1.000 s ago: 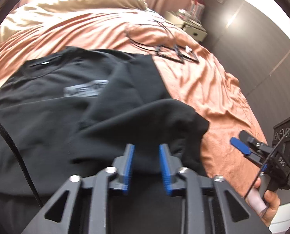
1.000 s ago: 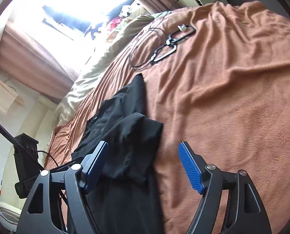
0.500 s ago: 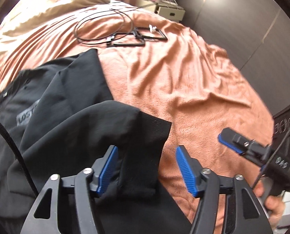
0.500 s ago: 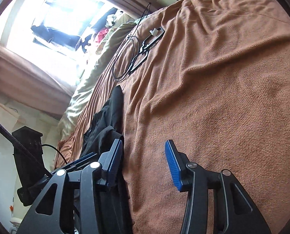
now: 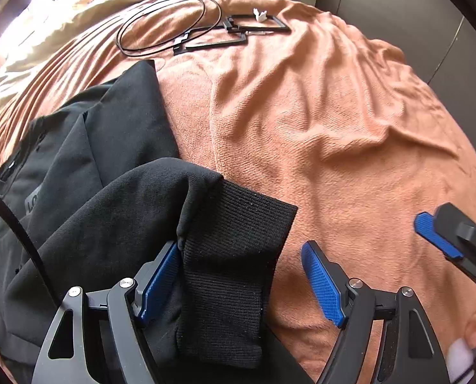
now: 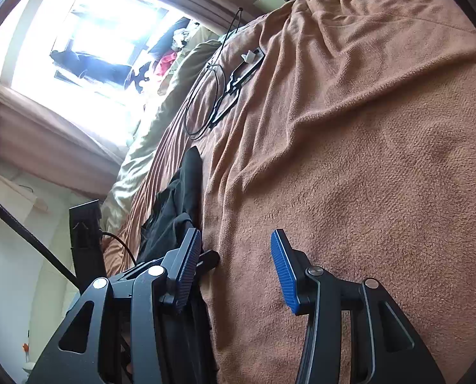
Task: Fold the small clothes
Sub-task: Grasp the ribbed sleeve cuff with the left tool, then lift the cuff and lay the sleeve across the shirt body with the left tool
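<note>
Here, view by view:

Left wrist view, garment: the black sweatshirt (image 5: 87, 172) lies spread on the bed (image 5: 334, 134), to the left of and under the left tongs (image 5: 241, 275); its collar end points up-left, away from the camera.
Left wrist view, sleeve: the ribbed cuff (image 5: 234, 256) lies between the jaws, its long axis running from the tongs out and to the right, its open end on the blanket.
Left wrist view, left tongs: wide; the jaws have just been opening. The left pad touches the fabric, the right pad stands clear of it, so I judge the cuff released, not gripped.
Left wrist view, right tongs (image 5: 443, 240): at the right edge, apart from the cuff, over bare blanket.
Right wrist view, right tongs (image 6: 234, 268): half open, having just been closing, with only blanket between the pads; nothing held.
Right wrist view, garment: the sweatshirt (image 6: 180, 211) lies left of these tongs, a narrow dark strip running away toward the cable loop (image 6: 206, 102).
Nearer hand: the left, judged by the cuff lying inside its jaws.
</note>
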A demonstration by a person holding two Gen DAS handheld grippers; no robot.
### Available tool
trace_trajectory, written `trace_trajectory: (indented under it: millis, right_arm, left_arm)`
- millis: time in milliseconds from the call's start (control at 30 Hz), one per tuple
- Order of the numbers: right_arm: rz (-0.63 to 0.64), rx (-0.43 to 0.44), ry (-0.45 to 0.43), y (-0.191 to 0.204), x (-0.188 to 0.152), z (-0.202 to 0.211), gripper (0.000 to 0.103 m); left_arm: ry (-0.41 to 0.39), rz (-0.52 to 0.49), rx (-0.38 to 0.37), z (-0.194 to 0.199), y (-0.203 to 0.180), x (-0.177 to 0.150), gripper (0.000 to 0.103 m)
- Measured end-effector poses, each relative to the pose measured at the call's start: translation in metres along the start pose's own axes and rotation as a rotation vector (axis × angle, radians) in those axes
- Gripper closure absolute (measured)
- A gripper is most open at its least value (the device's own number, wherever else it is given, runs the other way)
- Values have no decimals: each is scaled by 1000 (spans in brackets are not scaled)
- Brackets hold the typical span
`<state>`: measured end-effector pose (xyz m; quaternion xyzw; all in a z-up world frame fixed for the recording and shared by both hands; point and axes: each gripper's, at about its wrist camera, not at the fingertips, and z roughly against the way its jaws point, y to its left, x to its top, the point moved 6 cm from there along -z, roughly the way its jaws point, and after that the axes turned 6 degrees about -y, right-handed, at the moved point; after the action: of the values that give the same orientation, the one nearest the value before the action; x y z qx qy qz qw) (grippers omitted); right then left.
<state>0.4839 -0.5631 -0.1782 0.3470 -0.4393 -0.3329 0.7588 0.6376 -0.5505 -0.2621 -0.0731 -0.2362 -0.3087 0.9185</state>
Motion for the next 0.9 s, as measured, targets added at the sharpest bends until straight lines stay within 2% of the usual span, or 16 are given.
trace_trajectory:
  millis: [67,133,200,233,267,400,633,900]
  right_arm:
    - [5,2,2,2,0,1,59]
    - [13,5,4,5,-1,1,59]
    - [20,12,2,9,-1,0,59]
    - [22,14,2,10,-1,0,60]
    - [26,17,3,11,-1,0,59]
    - [36,20,9,14,-3,-5,59]
    - [50,37,25,21,-3,-12,59]
    - [93,19,72,38,-9,-27,59]
  left_arm:
    - [-8,21,4,1,5,2,33]
    - [-14,46,10,6,13,5,54]
    - [-27,93,-38,16,24,7,64]
    - [-38,109,-53,21,29,9,77]
    - [-48,119,-50,26,36,10,83]
    - [-84,183,-92,49,63,15,86]
    - [-153,203,-47,95,115,17,89]
    - [-225,277,4,151,194,9,91]
